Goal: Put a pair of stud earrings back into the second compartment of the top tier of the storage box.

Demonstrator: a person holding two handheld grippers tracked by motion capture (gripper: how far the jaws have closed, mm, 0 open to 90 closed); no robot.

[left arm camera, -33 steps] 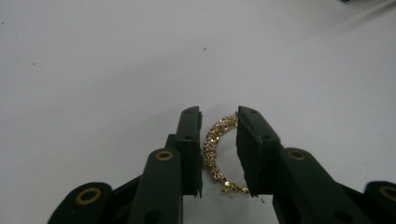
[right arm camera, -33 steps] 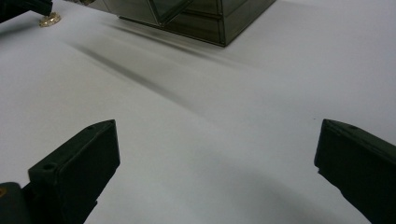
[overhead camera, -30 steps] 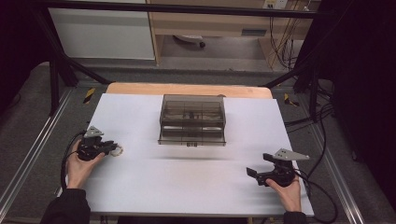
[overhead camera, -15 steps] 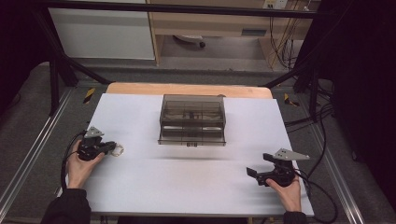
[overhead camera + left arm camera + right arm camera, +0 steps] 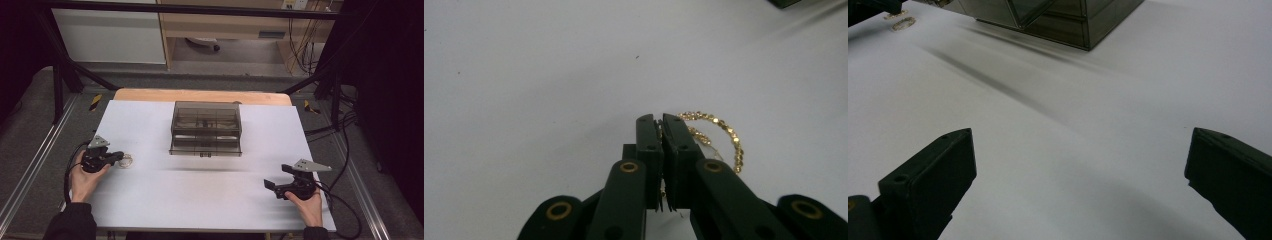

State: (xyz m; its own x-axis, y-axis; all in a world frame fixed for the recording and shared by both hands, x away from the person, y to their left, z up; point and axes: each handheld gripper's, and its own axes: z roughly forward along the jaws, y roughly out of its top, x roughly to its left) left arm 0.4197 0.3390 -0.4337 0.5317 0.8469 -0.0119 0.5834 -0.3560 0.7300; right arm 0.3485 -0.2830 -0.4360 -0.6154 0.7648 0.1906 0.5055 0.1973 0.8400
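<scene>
A gold bead bracelet (image 5: 725,133) lies on the white table at the left, and in the high view it is a small ring (image 5: 126,160). My left gripper (image 5: 659,120) is shut on its near side, with beads showing between the closed jaws. The same gripper (image 5: 118,158) rests low at the table's left edge in the person's hand. My right gripper (image 5: 276,176) sits at the front right, wide open, with bare table between its jaws (image 5: 1080,145). A smoky clear compartment box (image 5: 206,129) stands at the table's middle, far side.
The box's corner (image 5: 1068,25) is ahead and left of my right gripper, with the bracelet (image 5: 902,22) far beyond it. The white table sheet (image 5: 200,195) spreads between the two hands. Metal rails run along both table sides.
</scene>
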